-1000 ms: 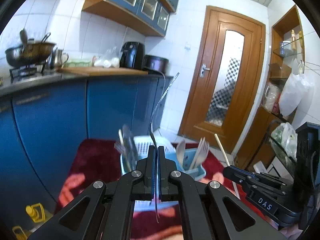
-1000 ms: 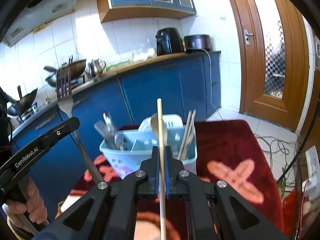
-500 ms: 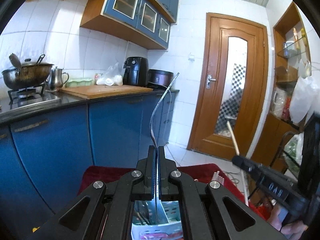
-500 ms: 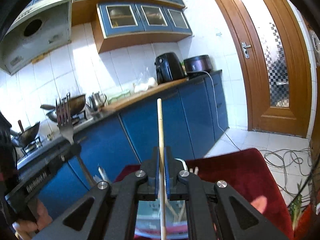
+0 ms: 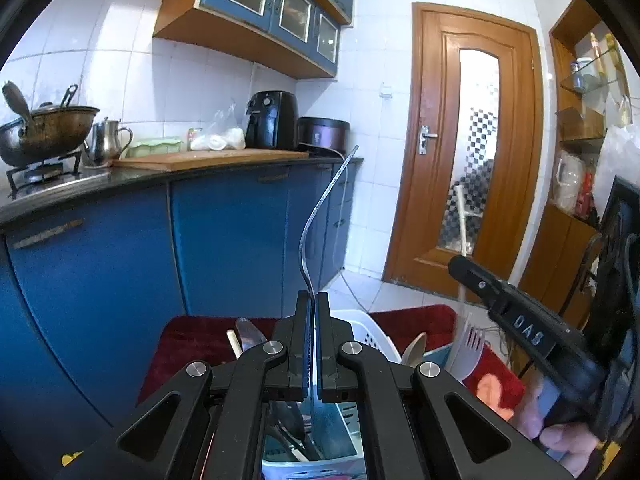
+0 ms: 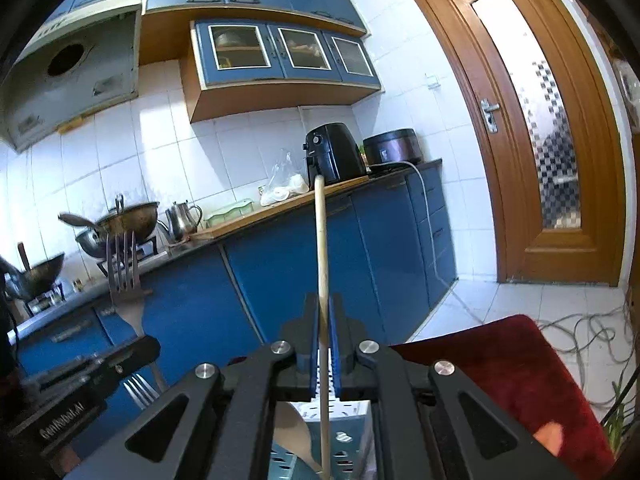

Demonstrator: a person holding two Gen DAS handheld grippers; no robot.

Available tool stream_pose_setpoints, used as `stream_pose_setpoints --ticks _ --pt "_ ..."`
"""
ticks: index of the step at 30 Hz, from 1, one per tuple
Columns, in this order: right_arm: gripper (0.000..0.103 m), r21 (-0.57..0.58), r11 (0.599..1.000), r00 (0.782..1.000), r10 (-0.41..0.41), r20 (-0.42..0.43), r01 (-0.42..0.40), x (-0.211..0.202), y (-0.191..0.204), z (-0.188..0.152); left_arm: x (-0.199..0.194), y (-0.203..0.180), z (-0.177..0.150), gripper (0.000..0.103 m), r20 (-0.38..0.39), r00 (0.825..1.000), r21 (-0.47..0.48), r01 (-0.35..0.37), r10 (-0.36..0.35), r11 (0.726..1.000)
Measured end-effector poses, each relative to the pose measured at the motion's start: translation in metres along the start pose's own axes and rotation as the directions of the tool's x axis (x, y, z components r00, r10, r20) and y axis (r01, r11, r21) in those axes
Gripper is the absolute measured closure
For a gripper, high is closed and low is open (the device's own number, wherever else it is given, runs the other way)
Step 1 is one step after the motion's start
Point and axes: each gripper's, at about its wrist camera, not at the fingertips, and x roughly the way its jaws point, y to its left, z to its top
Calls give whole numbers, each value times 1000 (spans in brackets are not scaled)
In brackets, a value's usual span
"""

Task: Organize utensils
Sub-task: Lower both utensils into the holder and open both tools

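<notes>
- Blue kitchen cabinets (image 5: pixel 224 240) and a wooden door (image 5: pixel 476 152) are filling the background behind a red cloth (image 6: pixel 520 372).
- Left claw (image 5: pixel 313 320) is pinching a metal fork (image 5: pixel 320 208), its tines pointing up.
- Right claw (image 6: pixel 325 336) is clamping a wooden chopstick (image 6: pixel 321 240), held upright.
- Below both, a white utensil basket (image 5: pixel 376 332) is sitting on the cloth, holding spoons and a grey fork (image 5: pixel 468 350).
</notes>
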Motion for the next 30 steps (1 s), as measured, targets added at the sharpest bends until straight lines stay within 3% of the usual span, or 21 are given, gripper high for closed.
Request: stream_pose_setpoints --ticks 4,12,18,30 --pt "96 -51 998 999 -30 25 31 5 2 -7 6 0 -8 102 -15 1000 -10 6 -6 1000" --pt "93 -149 987 998 -70 -11 67 5 6 -20 14 0 -21 102 -52 999 -8 8 -8 1000" --pt "72 -165 985 997 -66 -40 58 1 7 -19 22 1 -32 101 -91 996 -33 19 -22 999" --pt "63 -152 988 997 -44 -67 33 -6 13 -12 12 -1 -27 92 -82 997 -33 12 -14 999"
